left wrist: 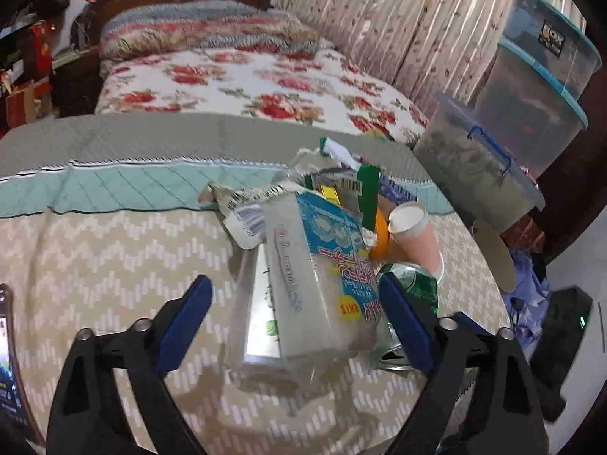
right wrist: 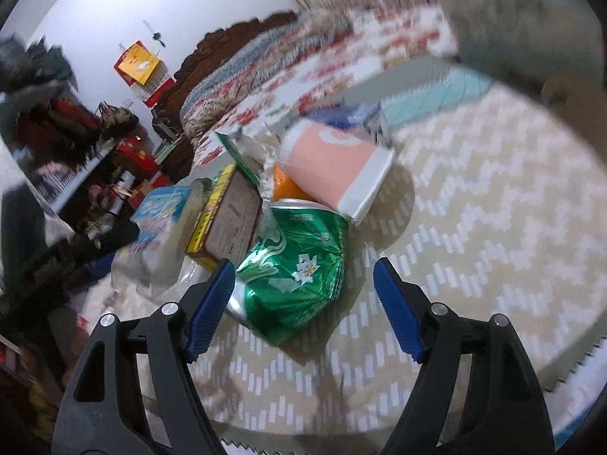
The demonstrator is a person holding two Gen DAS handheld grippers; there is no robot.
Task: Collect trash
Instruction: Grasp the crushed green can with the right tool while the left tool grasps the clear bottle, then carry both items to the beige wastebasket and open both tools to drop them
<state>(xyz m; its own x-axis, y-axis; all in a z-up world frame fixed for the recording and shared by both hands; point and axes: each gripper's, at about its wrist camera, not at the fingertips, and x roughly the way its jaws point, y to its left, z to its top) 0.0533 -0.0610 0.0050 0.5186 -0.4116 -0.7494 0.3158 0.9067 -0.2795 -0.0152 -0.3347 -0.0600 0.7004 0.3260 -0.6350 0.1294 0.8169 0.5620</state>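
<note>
A heap of trash is seen on a round worktop (left wrist: 95,250) covered by a beige zigzag cloth.

In the left wrist view, the left tool (left wrist: 294,314) is held with its blue pads apart, a clear plastic package (left wrist: 322,273) with blue print lying between them; whether the right pad touches it cannot be told. Behind the package, torn wrappers (left wrist: 246,208), a pink paper cup (left wrist: 415,235) on its side and a cardboard tube (left wrist: 493,258) are shown. Stacked plastic storage boxes (left wrist: 531,87), a bed with a floral cover (left wrist: 246,83) and a striped curtain (left wrist: 379,19) are seen only clearly here.

In the right wrist view, which is blurred, the right tool (right wrist: 303,303) is spread wide around a crushed green can (right wrist: 299,276); the left pad is just beside the can, the right pad well apart from it. A flat yellow-edged box (right wrist: 227,223) beside the can and a cluttered shelf (right wrist: 95,174) by the white wall are shown in this view alone.
</note>
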